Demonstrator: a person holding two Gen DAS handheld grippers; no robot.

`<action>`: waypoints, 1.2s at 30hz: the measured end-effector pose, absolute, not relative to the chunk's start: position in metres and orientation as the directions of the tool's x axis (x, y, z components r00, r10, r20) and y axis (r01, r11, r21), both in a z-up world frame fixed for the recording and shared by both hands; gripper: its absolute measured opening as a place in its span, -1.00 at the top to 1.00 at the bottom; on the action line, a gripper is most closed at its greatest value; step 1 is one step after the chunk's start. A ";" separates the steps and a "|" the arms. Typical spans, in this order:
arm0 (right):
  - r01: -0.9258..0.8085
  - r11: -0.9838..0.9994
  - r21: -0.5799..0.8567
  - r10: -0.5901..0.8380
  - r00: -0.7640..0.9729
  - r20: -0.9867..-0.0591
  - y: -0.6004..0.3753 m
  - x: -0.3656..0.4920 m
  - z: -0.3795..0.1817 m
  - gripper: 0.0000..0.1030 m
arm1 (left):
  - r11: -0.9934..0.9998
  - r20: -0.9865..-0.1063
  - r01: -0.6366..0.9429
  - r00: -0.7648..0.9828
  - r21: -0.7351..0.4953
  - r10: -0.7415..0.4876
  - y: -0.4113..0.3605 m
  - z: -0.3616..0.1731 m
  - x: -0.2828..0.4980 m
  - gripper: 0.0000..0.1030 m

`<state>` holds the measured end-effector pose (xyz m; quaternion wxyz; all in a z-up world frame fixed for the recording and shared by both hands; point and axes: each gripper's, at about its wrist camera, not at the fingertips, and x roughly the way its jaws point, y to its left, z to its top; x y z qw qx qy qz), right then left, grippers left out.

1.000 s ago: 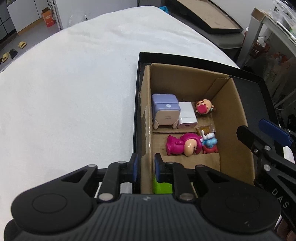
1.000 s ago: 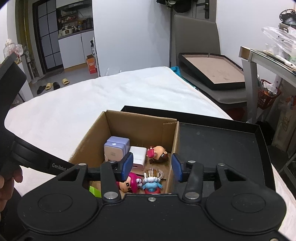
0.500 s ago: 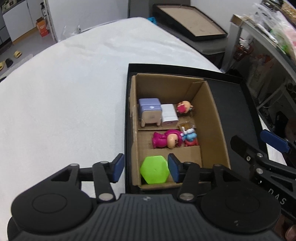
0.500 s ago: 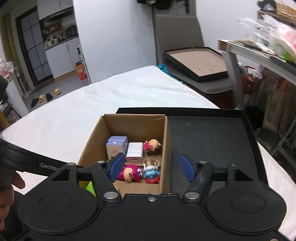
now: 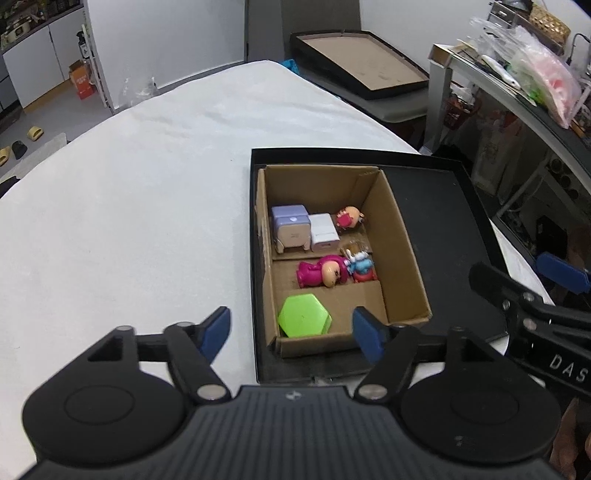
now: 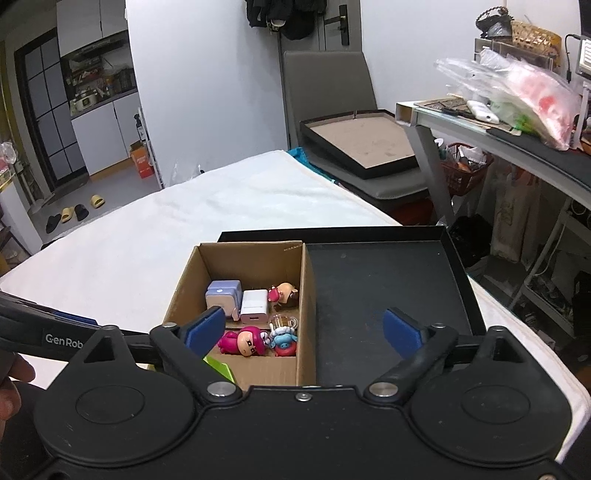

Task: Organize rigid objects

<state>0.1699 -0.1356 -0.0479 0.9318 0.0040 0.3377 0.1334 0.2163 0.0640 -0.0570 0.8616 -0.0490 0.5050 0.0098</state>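
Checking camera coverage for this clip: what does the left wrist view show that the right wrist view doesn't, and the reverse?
Only the left wrist view shows the whole green hexagon in the near compartment, and the left gripper, jaws opening, nothing between them.

Only the right wrist view shows the right gripper, jaws opening and empty, plus a door with hanging clothes.

Both show the cardboard box, black tray, purple cube, white charger and pink figure.

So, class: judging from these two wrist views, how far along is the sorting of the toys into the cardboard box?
Done: the cardboard box holds the chargers, figurines and green hexagon.

In hand: nothing. The left gripper and right gripper are both opening, with nothing held between the jaws.

Left: nothing loose shows on the white table or black tray, so it looks nearly finished.
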 end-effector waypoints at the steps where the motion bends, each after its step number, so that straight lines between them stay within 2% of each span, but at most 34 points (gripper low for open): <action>1: -0.243 0.965 0.101 0.252 0.740 -0.624 -0.136 0.168 -0.046 -0.85 | 0.995 -0.877 -0.066 0.480 -0.078 -0.037 0.064 -0.056 0.215 -0.62; 12: -0.234 0.968 0.090 0.239 0.753 -0.613 -0.141 0.148 -0.027 -1.00 | 0.997 -0.860 -0.049 0.510 -0.053 -0.021 0.059 -0.039 0.189 -0.72; 17: -0.234 0.968 0.093 0.240 0.743 -0.625 -0.142 0.139 -0.022 -1.00 | 0.998 -0.859 -0.049 0.513 -0.038 -0.007 0.057 -0.033 0.177 -0.89; 36: -0.204 0.974 0.095 0.219 0.761 -0.611 -0.163 0.103 -0.004 -1.00 | 0.999 -0.828 -0.038 0.561 -0.009 0.013 0.042 -0.016 0.133 -0.94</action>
